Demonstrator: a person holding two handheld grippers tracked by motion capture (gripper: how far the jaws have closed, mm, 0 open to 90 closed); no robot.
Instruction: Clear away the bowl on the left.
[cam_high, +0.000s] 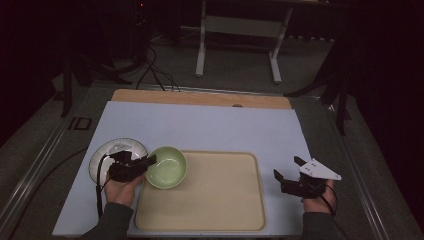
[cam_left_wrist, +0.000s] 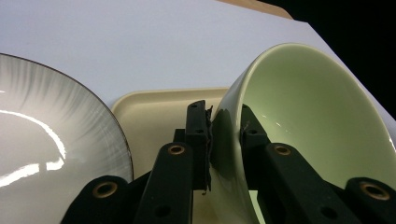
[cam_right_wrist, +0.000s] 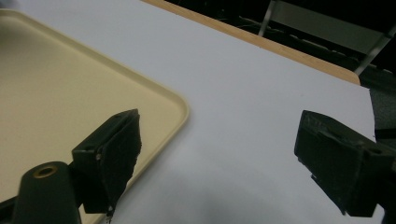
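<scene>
Far left on the desk (cam_high: 200, 125): a white plate w/ dark rim (cam_high: 102, 155), glossy, lying flat on the white sheet just beside the tray. Next, the left tool (cam_high: 150, 161) is clamped on the near rim of the green bowl (cam_high: 167, 167), one jaw inside the wall, one outside; the left gripper view shows the bowl tilted up. The bowl sits at the front-left corner of the beige tray (cam_high: 220, 200), overlapping its edge. It looks like glazed ceramic: stiff, slick, breakable, prob. fairly heavy for a one-sided rim pinch, so it may pivot or slip. Judgement: grip deep on the wall, keep it low. Far right, the right tool (cam_high: 287, 170) hangs w/ jaws wide apart, holding nothing, off the tray's right edge.
</scene>
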